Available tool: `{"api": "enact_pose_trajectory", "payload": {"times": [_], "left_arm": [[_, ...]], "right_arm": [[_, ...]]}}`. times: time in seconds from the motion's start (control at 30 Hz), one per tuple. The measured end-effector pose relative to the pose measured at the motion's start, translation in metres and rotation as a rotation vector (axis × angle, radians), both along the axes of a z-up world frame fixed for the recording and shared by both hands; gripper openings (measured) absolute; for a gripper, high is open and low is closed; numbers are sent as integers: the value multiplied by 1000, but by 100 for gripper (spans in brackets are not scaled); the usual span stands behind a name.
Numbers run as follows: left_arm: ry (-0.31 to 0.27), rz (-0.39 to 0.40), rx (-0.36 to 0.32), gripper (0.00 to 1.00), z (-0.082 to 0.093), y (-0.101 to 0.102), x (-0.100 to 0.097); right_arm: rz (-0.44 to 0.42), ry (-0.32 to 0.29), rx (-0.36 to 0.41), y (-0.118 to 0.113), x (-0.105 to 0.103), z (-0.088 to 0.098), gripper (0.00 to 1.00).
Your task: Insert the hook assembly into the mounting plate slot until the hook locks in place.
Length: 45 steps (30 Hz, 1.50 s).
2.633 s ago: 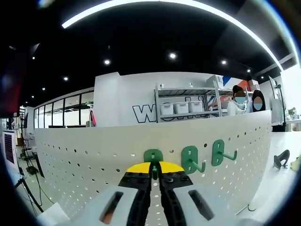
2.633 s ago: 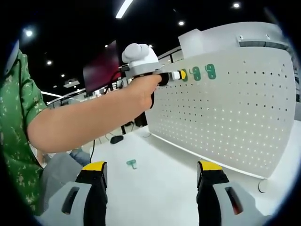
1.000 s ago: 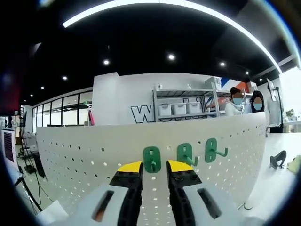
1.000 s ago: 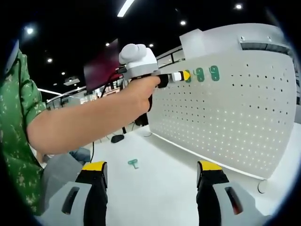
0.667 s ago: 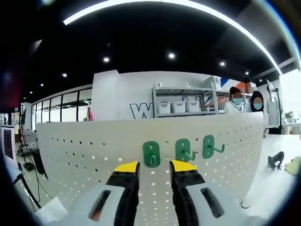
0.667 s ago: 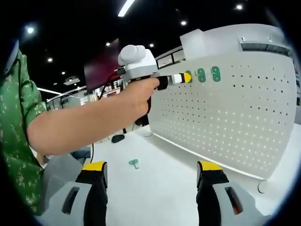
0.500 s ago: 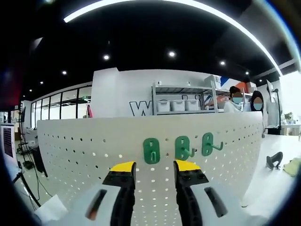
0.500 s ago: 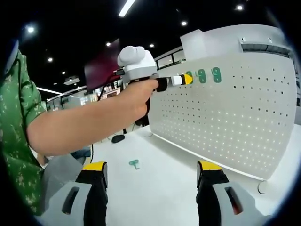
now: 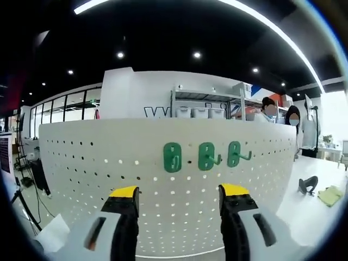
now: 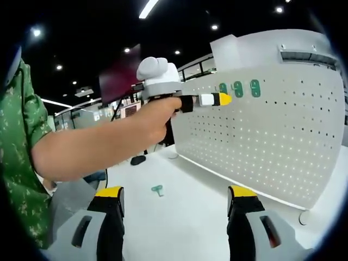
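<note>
On the pegboard [image 9: 109, 157], three green hooks [image 9: 172, 157] sit in a row, apparently seated. Facing them, the left hand-held gripper [image 9: 177, 191] has its jaws spread and empty, clear of the hooks. Nearer, the right hand-held gripper [image 10: 176, 191] is also spread, idle above the tabletop [image 10: 185, 217], where a spare hook [image 10: 157, 190] lies unobstructed.

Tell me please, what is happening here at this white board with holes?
A person is fitting green hooks onto a white pegboard. Three of them sit in a row on it. The left gripper, jaws open and holding nothing, is in front of the board. The right gripper is also open and empty. One more green hook lies on the table.
</note>
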<state>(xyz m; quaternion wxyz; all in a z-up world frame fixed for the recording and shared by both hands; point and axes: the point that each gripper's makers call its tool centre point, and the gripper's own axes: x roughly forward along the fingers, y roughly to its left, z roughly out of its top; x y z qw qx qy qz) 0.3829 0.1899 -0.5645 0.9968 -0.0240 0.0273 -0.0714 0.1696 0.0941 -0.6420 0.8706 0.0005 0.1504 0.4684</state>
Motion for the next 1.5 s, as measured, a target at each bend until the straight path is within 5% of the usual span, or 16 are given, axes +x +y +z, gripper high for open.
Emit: {"api": "enact_pose_trajectory", "payload": {"times": [0.9, 1.5], "left_arm": [[111, -43, 53, 71, -50, 29, -59], [116, -74, 67, 70, -56, 50, -97]], "right_arm": [[15, -20, -18, 17, -18, 10, 79], [22, -37, -17, 35, -31, 19, 79]]}}
